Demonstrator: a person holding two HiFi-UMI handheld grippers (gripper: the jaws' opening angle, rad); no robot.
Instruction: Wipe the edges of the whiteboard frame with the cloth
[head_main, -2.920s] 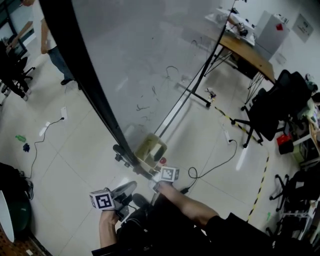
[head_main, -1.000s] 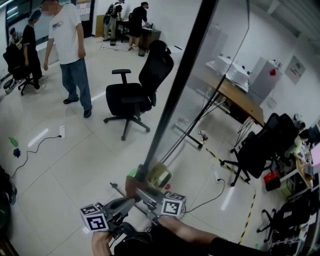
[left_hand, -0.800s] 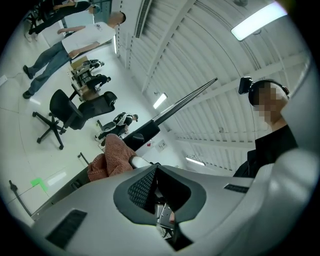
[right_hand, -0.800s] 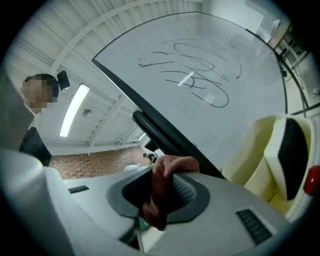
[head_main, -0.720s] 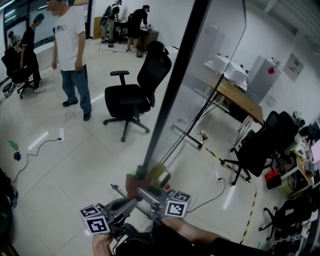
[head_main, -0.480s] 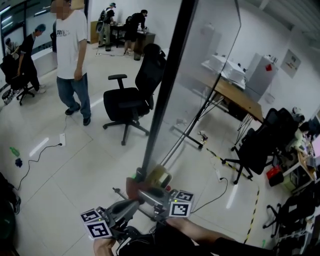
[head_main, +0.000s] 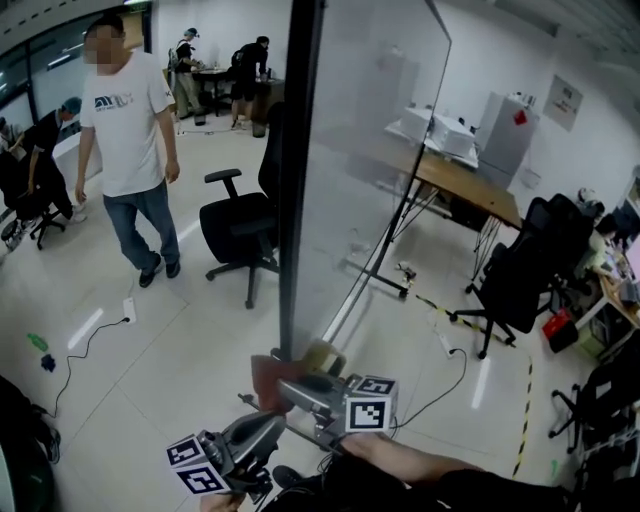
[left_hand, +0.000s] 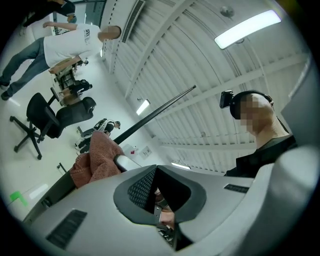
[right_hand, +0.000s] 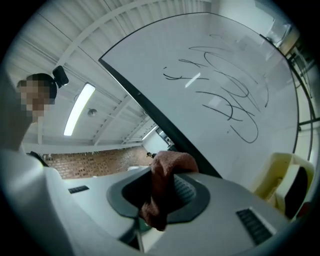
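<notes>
**Cloth pinched at the foot of the whiteboard frame**

Head view: looking steeply down along the black whiteboard frame, upright, with the glossy whiteboard to its right. At the frame's lower end, the right gripper, fingers clamped on a reddish-brown cloth bunched just left of the frame's foot. Impossible to tell from here whether cloth and frame touch. Below the frame's foot and nearer the wearer, the left gripper, fingers together on nothing, apart from the frame. Well left of the frame, a black office chair and a person in a white T-shirt. Right of the frame, past the board, a wooden bench.

Only in the right gripper view: black scribbles across the board, and the cloth hanging down between the fingers with its top overlapping the frame's dark edge. Right of the frame, a pale yellow plastic item.

Only in the left gripper view: the cloth from the other side, heaped low beside the frame, and a ceiling strip light high to the frame's right.
</notes>
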